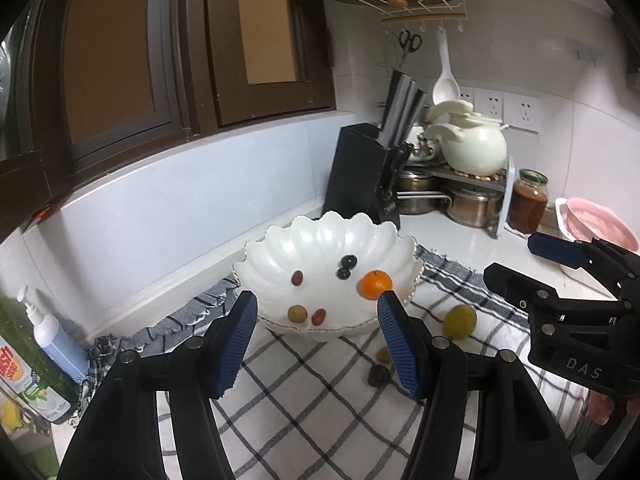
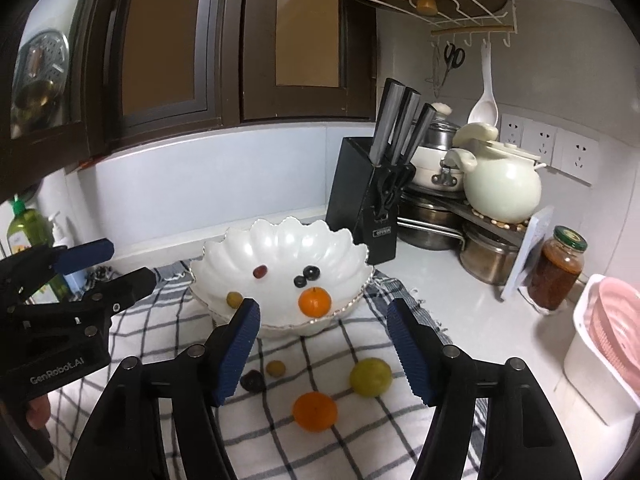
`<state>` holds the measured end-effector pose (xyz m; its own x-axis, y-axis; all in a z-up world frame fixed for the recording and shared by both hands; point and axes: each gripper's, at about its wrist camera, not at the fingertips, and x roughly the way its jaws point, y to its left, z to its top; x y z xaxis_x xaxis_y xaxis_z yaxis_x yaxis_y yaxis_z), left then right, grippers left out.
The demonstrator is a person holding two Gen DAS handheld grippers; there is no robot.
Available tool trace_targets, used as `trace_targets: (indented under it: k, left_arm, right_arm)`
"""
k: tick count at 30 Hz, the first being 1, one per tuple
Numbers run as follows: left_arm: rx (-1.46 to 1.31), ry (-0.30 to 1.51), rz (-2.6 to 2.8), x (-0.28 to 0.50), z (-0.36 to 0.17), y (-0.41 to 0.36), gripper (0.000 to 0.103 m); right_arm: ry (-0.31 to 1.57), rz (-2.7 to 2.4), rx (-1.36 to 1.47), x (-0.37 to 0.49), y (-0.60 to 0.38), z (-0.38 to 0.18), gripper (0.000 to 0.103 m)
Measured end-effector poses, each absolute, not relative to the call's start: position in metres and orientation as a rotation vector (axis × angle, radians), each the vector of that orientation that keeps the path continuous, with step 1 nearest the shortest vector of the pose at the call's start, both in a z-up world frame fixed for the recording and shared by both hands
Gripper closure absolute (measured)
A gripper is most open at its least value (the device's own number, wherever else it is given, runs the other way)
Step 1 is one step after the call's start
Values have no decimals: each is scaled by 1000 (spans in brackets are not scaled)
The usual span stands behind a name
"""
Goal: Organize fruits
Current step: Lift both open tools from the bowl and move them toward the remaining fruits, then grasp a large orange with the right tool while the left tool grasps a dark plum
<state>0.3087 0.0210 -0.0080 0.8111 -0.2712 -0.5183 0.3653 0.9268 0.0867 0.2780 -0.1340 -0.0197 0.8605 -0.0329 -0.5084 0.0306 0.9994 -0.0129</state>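
Right wrist: right tool (image 2: 323, 346) open, empty

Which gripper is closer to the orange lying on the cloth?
Right. The right gripper hangs open just above the orange on the cloth; the left gripper is off to the side, by the bowl.

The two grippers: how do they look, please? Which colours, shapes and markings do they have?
Both are matte black plastic frames with round silver bolts. Each finger ends in a ribbed blue pad. The right gripper carries white letters "DAS" on its side; the left gripper reads "GenRobot.AI". No cables or sleeves are visible.
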Motion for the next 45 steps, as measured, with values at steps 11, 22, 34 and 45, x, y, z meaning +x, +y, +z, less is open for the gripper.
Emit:
trace_targets:
  k: [11, 22, 34, 45]
  left_arm:
    - [270, 505, -405, 300, -33, 17, 41]
    - [338, 576, -468, 304, -76, 10, 41]
    - [368, 662, -541, 327, -115, -5, 41]
    - [397, 756, -607, 346, -141, -23, 42]
  right_arm:
    - [568, -29, -19, 266, -126, -45, 36]
    - [647, -49, -18, 268, -127, -75, 36]
    - [769, -25, 29, 287, -132, -116, 36]
    - [845, 5, 76, 304, -139, -140, 37]
